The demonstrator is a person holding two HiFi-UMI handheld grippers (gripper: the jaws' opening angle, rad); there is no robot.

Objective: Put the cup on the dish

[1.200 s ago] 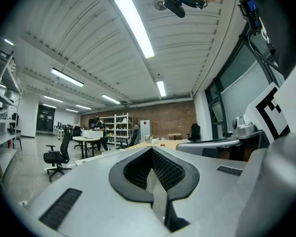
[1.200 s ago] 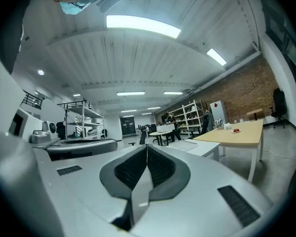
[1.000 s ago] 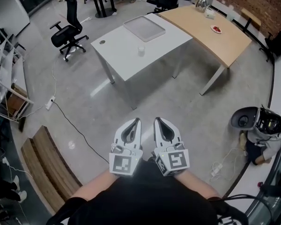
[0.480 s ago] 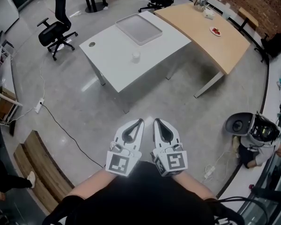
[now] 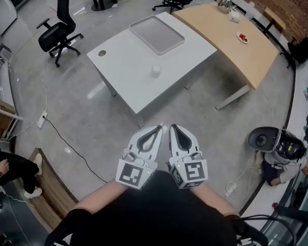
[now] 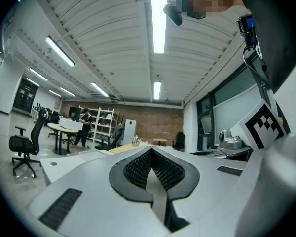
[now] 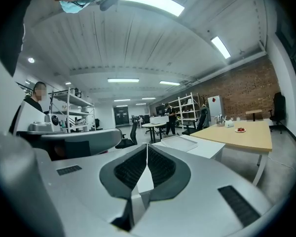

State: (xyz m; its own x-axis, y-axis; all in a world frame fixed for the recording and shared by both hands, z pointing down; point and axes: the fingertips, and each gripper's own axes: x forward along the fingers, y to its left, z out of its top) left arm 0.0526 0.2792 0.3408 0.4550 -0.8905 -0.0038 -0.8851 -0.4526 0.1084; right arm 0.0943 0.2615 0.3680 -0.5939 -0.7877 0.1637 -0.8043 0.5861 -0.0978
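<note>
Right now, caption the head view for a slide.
Left tool and right tool, shut, face a white table bearing a cup.

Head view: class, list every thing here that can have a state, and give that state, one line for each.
cup: upright on the white table, not held
tray: flat on the same table, empty, apart from the cup
left gripper: shut, nothing between its jaws
right gripper: shut, nothing between its jaws
small plate: on the wooden table, something red on it
office chair: upright, unoccupied
</note>
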